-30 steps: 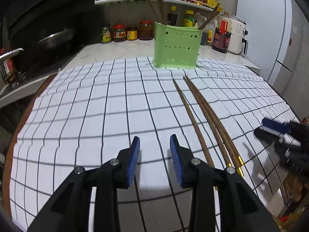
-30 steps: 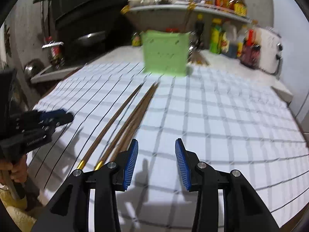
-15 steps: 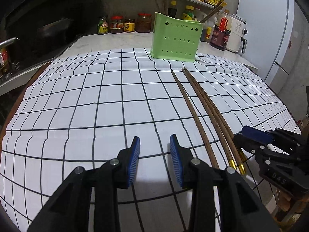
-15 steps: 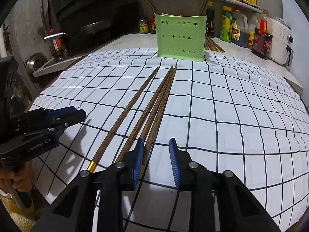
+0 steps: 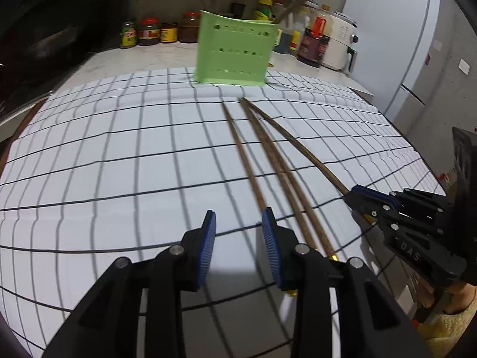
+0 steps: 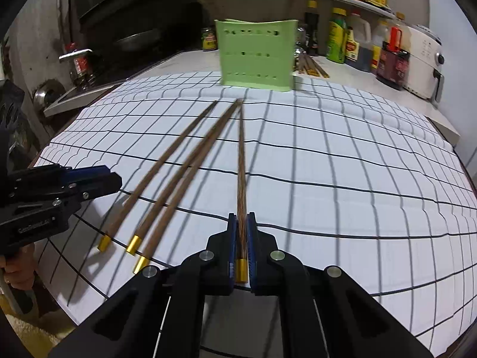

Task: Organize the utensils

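My right gripper (image 6: 241, 223) is shut on one brown chopstick (image 6: 241, 161) near its gold-capped end; the stick points toward the green holder (image 6: 256, 55). Three more gold-tipped chopsticks (image 6: 167, 185) lie on the checked cloth to its left. In the left wrist view my left gripper (image 5: 238, 226) is open and empty above the cloth, just left of the lying chopsticks (image 5: 262, 161). The right gripper (image 5: 369, 200) shows there at the right, with the held chopstick (image 5: 298, 143) slanting up from it. The green holder (image 5: 234, 52) stands at the back with several chopsticks in it.
The white cloth with black grid (image 6: 342, 164) covers the counter. Behind the holder are jars and sauce bottles (image 5: 155, 31), a shelf, and a white appliance (image 6: 423, 59) at the right. A few chopsticks (image 6: 310, 65) lie behind the holder. A stove and pan (image 6: 134, 41) are at the left.
My right gripper has closed on one chopstick and swung its near end to the right, away from the other three. My left gripper stays open and has shifted closer to the lying chopsticks.
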Available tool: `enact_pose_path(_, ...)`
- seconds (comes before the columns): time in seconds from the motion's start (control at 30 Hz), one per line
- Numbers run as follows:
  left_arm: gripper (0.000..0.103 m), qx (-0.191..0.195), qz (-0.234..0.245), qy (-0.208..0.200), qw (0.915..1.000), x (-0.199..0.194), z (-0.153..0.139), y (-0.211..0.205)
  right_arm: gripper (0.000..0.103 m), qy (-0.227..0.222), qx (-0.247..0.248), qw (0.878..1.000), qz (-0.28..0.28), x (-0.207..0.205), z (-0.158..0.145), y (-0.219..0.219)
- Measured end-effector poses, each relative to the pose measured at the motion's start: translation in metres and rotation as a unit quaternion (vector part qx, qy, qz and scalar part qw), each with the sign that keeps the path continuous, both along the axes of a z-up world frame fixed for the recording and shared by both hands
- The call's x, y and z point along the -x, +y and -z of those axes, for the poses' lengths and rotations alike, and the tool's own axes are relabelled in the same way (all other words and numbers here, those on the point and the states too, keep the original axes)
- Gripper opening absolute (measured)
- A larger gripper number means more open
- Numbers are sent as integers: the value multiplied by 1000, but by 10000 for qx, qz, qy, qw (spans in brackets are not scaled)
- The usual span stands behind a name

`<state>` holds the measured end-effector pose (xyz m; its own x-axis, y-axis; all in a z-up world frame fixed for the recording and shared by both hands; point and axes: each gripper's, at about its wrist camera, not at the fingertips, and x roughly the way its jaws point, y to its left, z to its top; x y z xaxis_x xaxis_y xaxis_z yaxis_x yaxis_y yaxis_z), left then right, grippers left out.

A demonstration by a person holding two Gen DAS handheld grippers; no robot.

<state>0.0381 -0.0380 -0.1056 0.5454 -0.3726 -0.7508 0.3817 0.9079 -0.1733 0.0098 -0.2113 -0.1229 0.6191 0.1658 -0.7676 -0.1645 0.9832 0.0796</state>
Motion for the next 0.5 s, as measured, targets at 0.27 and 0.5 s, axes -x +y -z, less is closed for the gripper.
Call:
enact_pose_path(0.27,26,-514,161,-27,9985,3,5,-27,7,-38,139,9999,-7,4,2,-11)
enact_pose_path(0.5,7,-1219,100,-308,9920,-14,6,-15,7,-9,333,9994,110,6,2,-31)
